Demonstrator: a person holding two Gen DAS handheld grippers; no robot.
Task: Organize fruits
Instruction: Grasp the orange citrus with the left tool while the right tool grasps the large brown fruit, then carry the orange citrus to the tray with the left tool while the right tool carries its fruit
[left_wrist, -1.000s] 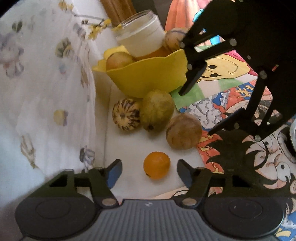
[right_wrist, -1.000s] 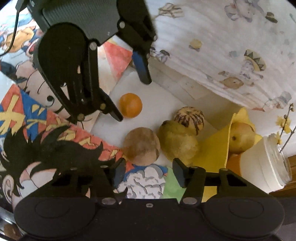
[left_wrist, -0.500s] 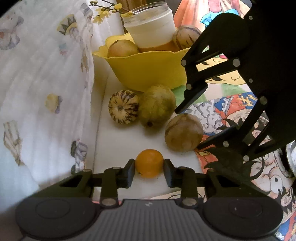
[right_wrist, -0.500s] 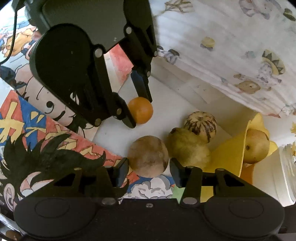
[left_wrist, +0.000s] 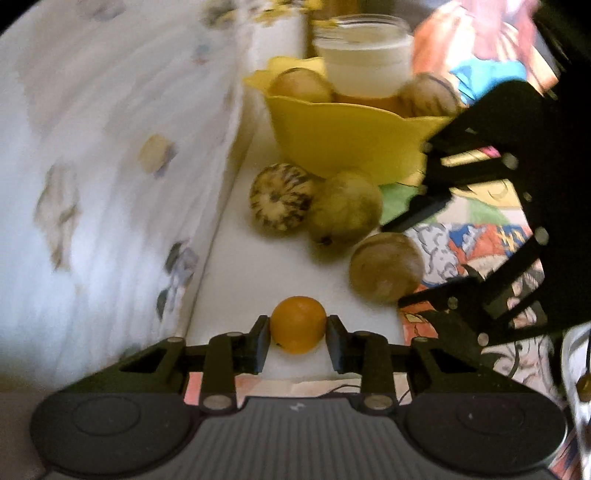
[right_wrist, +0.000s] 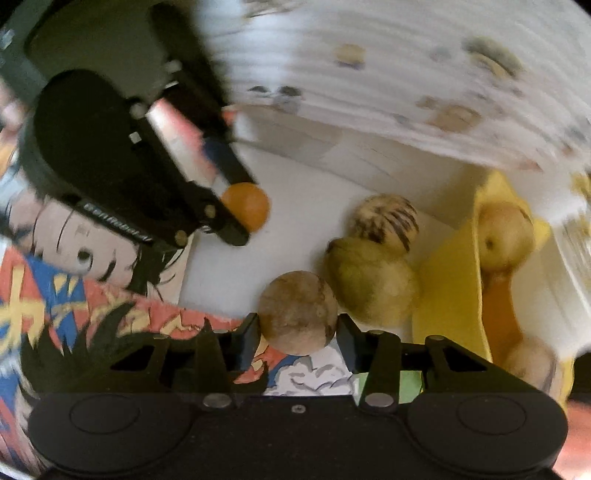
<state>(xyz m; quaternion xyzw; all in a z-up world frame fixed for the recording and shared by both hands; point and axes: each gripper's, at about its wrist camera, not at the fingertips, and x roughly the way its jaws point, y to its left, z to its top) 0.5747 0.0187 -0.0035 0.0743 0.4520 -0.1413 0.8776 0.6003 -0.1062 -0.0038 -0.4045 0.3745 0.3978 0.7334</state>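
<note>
The left tool has its fingers closed in against both sides of the small orange, gripping it across its widest part so that it cannot roll out. The orange sits on the white strip of the tabletop, near the patterned cloth that runs along that edge. The right tool is narrowed around the round brown fruit, one finger at each side; the fingers appear to touch it, and the hold looks like a grip. That fruit lies where the white strip meets the cartoon-printed cover.

The yellow bowl stands farther along the same edge, and it already carries several fruits, so it is probably the goal for both. The striped fruit and the greenish pear-like fruit touch each other just before the bowl and are not yet gathered.

Both views are smeared by motion, so surface detail is poor. Whether either gripped fruit is lifted off the tabletop cannot be told. The white jar hides the back of the bowl, and the count of fruits inside is uncertain. In the left view the right tool covers part of the cartoon-printed cover.
</note>
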